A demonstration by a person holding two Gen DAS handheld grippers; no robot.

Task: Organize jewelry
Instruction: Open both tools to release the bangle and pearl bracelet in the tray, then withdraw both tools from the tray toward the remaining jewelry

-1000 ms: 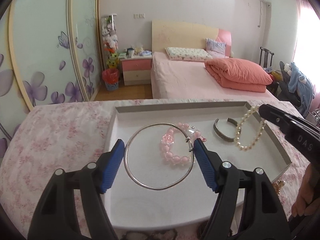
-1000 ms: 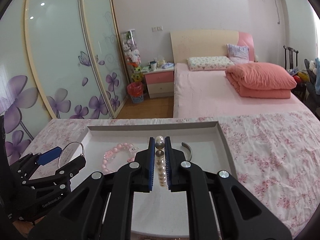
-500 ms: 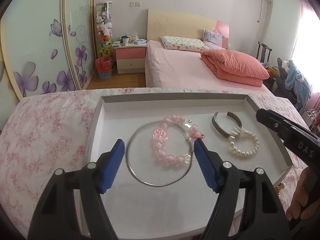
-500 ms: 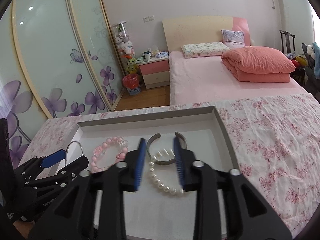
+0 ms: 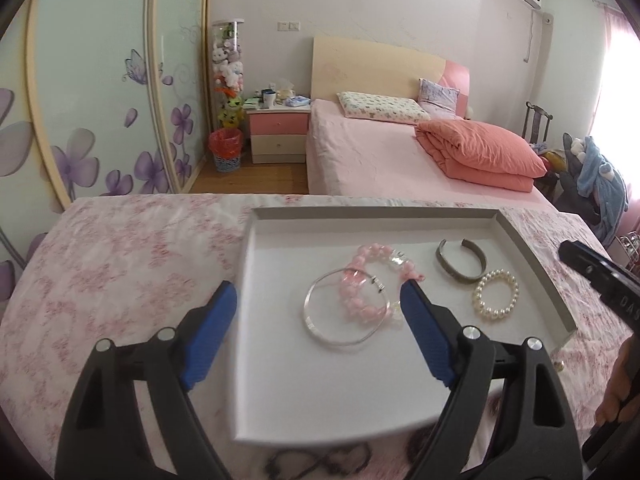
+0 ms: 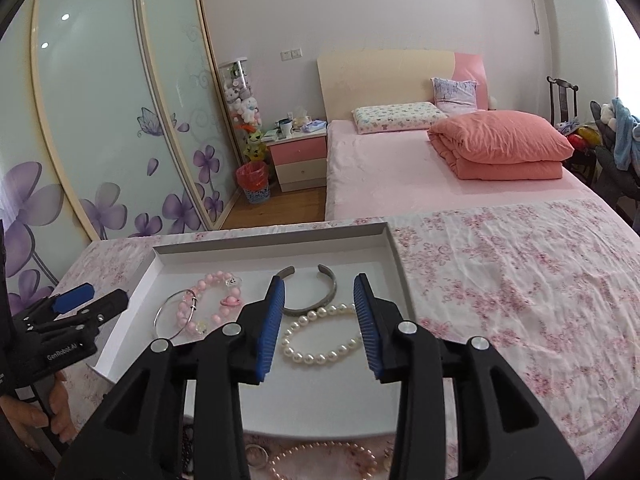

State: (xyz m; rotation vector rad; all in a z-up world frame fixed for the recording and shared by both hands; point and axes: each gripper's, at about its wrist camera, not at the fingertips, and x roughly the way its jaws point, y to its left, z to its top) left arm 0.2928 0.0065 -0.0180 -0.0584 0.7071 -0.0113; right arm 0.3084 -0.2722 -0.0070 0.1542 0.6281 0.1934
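A: Four pieces are lying in the tray (image 5: 532, 256): ring (image 5: 344, 312), pink beads (image 5: 372, 280), cuff (image 5: 460, 266), pearls (image 5: 496, 295). Confirm layout.

B: Ring is overlapping pink beads at centre. Cuff is sitting right of them; pearls are touching its near edge. Tray is resting on the floral-covered counter (image 5: 120, 264).

A: Gripper status?

B: Left gripper (image 5: 318, 338) is hovering released, jaws wide, over the tray's near left part. Right gripper (image 6: 319, 320) is also released, jaws straddling the pearls, gripping nothing.
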